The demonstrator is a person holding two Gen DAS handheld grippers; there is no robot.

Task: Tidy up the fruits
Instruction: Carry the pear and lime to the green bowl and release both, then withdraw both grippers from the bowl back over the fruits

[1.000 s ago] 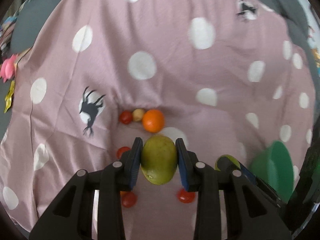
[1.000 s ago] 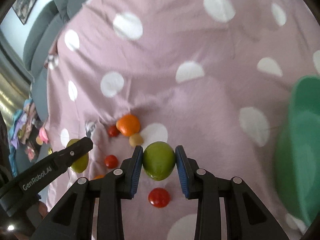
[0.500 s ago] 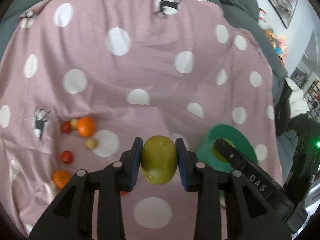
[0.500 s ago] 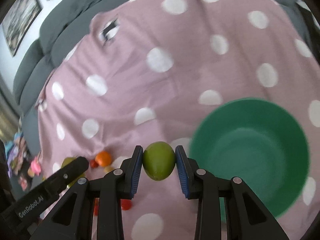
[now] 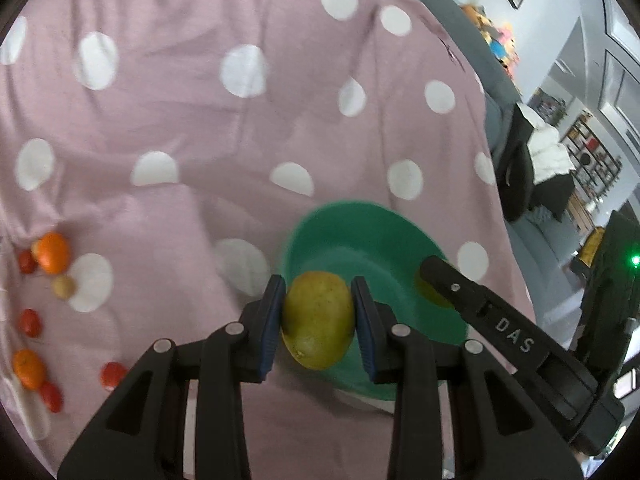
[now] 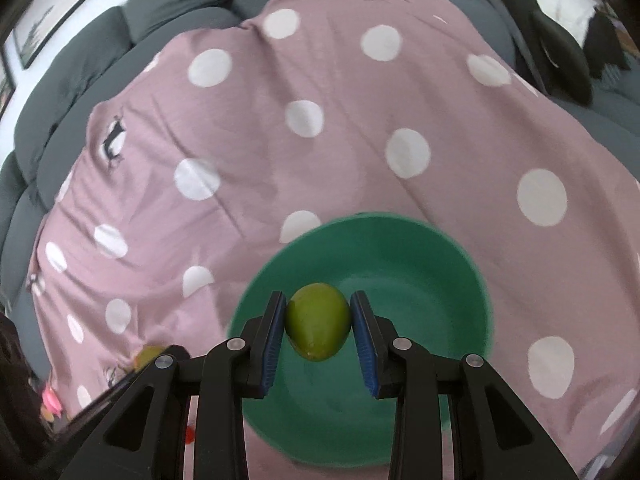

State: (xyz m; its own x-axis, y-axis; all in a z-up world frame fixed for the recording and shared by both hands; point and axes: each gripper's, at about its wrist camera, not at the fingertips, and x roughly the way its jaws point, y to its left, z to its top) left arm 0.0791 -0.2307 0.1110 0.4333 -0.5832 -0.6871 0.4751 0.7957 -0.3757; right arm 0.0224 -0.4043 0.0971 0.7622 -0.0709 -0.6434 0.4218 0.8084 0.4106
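My left gripper [image 5: 318, 320] is shut on a yellow-green pear [image 5: 318, 320] and hangs over the near left rim of a green bowl [image 5: 372, 236]. In the right wrist view my right gripper [image 6: 318, 322] is shut on a smaller green fruit [image 6: 318, 322], held above the inside of the same green bowl [image 6: 400, 264], which holds nothing I can see. The right gripper also shows in the left wrist view as a black finger [image 5: 480, 312] reaching over the bowl. Oranges [image 5: 52, 252] and small red tomatoes [image 5: 30, 322] lie at the far left of the pink dotted cloth [image 5: 200, 128].
The cloth [image 6: 340, 100] covers a grey sofa [image 6: 180, 12]. A dark chair with white clothing [image 5: 544, 164] and shelves stand to the right. A pale small fruit [image 5: 63, 286] lies beside the oranges. The left gripper's fruit [image 6: 146, 356] peeks in at the lower left of the right wrist view.
Both grippers have swung to the right with their fruits, away from the pile of oranges and tomatoes, and now hang over the green bowl, which has come toward the centre of both views.
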